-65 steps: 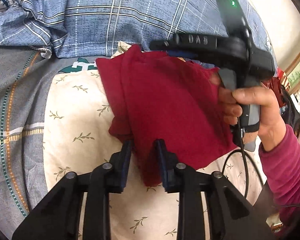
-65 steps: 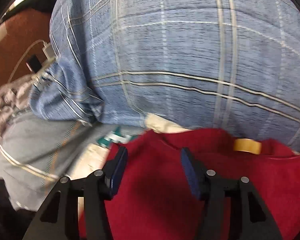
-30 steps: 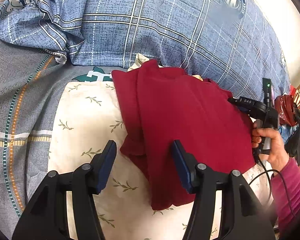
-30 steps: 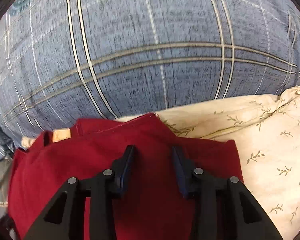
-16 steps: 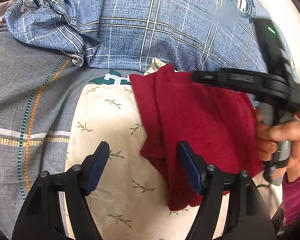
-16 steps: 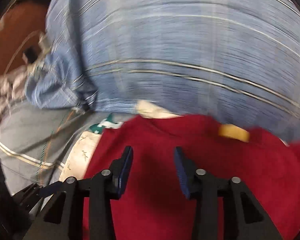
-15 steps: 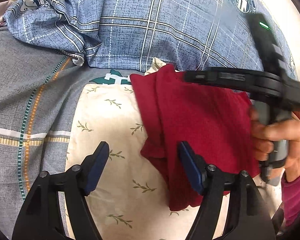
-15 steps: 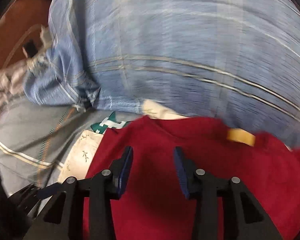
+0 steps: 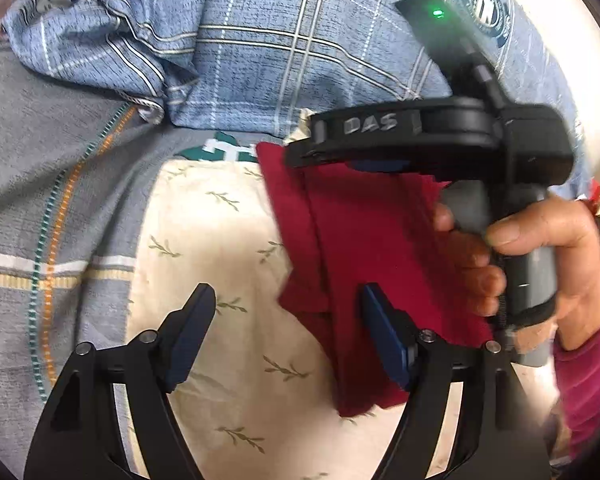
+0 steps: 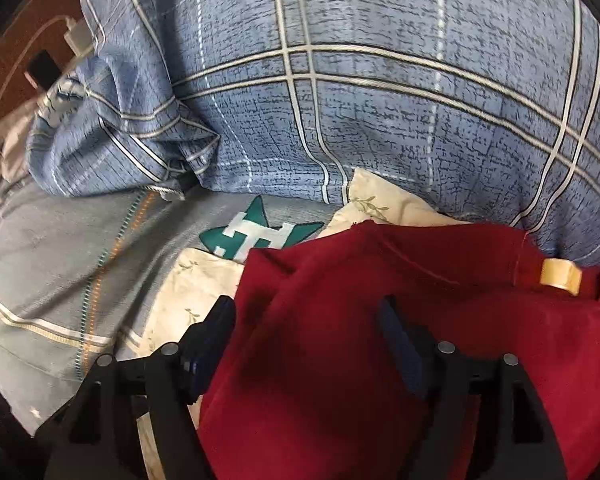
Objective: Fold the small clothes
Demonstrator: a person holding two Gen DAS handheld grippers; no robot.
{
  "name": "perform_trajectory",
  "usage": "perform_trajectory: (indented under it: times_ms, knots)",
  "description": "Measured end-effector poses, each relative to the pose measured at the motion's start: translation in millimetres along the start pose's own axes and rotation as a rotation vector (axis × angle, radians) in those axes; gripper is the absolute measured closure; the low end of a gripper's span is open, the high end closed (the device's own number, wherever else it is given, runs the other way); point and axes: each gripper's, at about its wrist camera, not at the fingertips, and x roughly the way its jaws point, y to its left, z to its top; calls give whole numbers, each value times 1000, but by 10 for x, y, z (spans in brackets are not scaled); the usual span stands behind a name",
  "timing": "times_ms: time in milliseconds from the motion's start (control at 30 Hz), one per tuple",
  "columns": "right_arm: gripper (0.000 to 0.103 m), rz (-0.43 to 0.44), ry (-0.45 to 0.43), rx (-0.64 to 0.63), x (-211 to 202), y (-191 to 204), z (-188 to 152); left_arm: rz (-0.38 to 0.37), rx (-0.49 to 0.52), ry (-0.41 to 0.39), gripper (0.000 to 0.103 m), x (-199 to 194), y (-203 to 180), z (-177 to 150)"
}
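Garment [image 9: 372, 248] left edge between spread left hand-held gripper [image 9: 286, 334] fingers.

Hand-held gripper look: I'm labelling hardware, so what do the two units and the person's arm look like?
Both hand-held grippers, left and right, have black forked fingers with blue pads. The right unit's black body reads "DAS", shows a green light, grey handle. The right hand has a magenta sleeve.

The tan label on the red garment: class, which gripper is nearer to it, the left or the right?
Right. The right gripper hovers open above the red garment near its collar edge, where the tan label sits. The left gripper is open at the opposite, lower end.
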Motion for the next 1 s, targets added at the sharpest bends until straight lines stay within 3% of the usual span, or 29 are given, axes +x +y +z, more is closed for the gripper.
perform_trajectory:
  times_ms: [200, 267, 333, 367, 400, 433, 500, 633, 700, 767, 800, 833, 867, 900, 933, 1000]
  knots:
    - [24, -149, 11, -118, 270, 260, -13, -88, -37, 12, 28, -51, 41, 34]
    - [27, -175, -15, -143, 307, 286, -51, -135, -40, 30, 24, -29, 18, 42]
    - [58, -177, -35, -171, 295, 309, -78, -194, -28, 60, 18, 0, -40, 28]
    - [66, -202, -54, -187, 252, 304, -89, -201, -18, 61, 18, 0, -80, 19]
    - [80, -197, -63, -191, 241, 301, -92, -195, 6, 55, 18, -5, -137, 3]
    - [89, -187, -75, -182, 193, 259, -95, -188, 23, 52, 18, 4, -175, -8]
    - [92, -131, -90, -139, 98, 143, -93, -166, 43, 47, 18, 16, -231, -33]
    - [90, -90, -90, -123, 26, 44, -130, -129, -16, 47, 18, 164, -176, -9]
    - [84, -49, -88, -87, -37, -43, -142, -160, -59, 40, 18, 219, -125, -1]
    - [70, 23, -73, -28, -167, -188, -143, -219, -88, 29, 20, 254, -115, 0]
    - [57, 65, -60, -6, -220, -237, -139, -237, -95, 34, 23, 271, -115, 3]
    - [51, 92, -52, 7, -279, -264, -137, -249, -112, 27, 30, 273, -96, 7]
    - [50, 102, -50, 12, -386, -234, -124, -273, -139, 25, 36, 270, -62, 15]
    - [48, 100, -51, 8, -394, -166, -125, -299, -168, 28, 50, 274, -21, 38]
    - [44, 96, -51, -2, -426, -140, -116, -337, -206, 28, 58, 266, 29, 55]
    - [37, 95, -48, -11, -534, -130, -97, -370, -218, -22, 60, 176, 48, 78]
